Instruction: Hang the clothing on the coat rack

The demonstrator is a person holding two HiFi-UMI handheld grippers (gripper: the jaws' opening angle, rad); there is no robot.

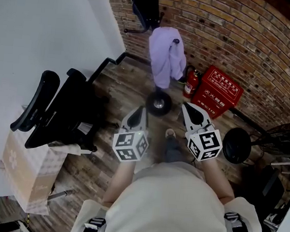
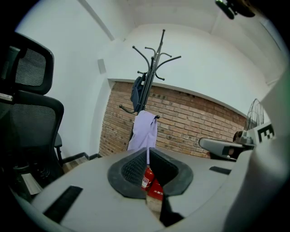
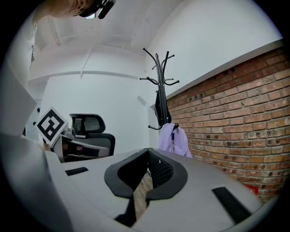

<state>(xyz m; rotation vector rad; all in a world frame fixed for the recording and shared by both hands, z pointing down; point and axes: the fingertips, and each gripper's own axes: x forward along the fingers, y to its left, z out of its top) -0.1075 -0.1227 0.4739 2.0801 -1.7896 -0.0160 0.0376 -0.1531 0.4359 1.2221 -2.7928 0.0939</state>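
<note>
A lavender garment [image 1: 166,56] hangs on a lower hook of the black coat rack [image 2: 156,54] by the brick wall; it also shows in the left gripper view as a garment [image 2: 144,131] and in the right gripper view as a garment [image 3: 172,139]. A dark garment [image 1: 145,6] hangs higher on the same rack. My left gripper [image 1: 142,110] and right gripper [image 1: 187,108] are held side by side in front of the person, pointing toward the rack and well short of it. Both are shut with nothing between the jaws.
The rack's round base [image 1: 159,104] stands on the wood floor. A red fire extinguisher [image 1: 191,83] and a red box [image 1: 217,92] sit against the brick wall. A black office chair [image 1: 59,110] and a cardboard box [image 1: 24,173] are at the left, another round black base [image 1: 236,145] at the right.
</note>
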